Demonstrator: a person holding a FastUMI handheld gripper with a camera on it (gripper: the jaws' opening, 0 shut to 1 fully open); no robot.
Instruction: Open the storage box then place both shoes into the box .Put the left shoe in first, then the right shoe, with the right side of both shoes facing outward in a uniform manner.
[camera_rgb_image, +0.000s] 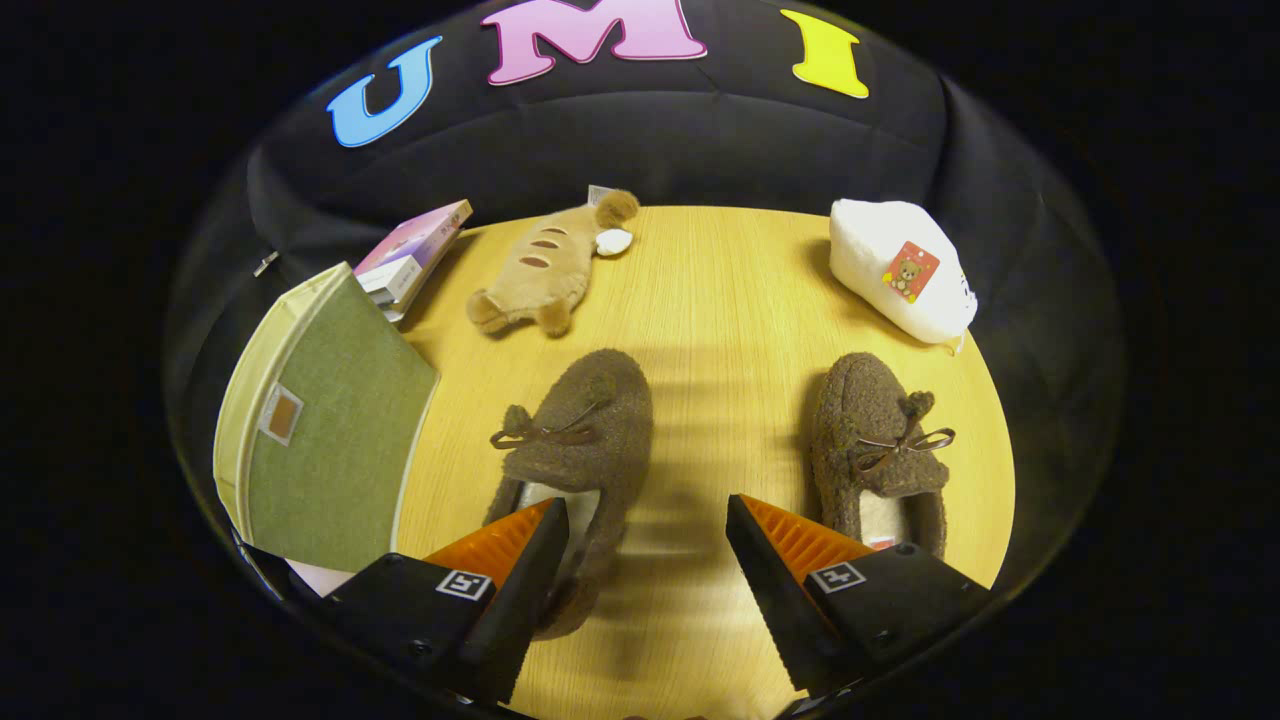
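Observation:
Two fuzzy brown slippers with small bows lie on the wooden table, toes pointing away from me. The left shoe sits just ahead of my left finger, its heel partly hidden behind that finger. The right shoe lies just beyond my right finger. A green fabric storage box with a cream rim and its lid closed stands to the left of the left shoe. My gripper hovers open over bare table between the two shoes, with nothing between its fingers.
A tan plush toy lies beyond the left shoe. A stack of books leans behind the box. A white pouch with a red tag rests at the far right, beyond the right shoe.

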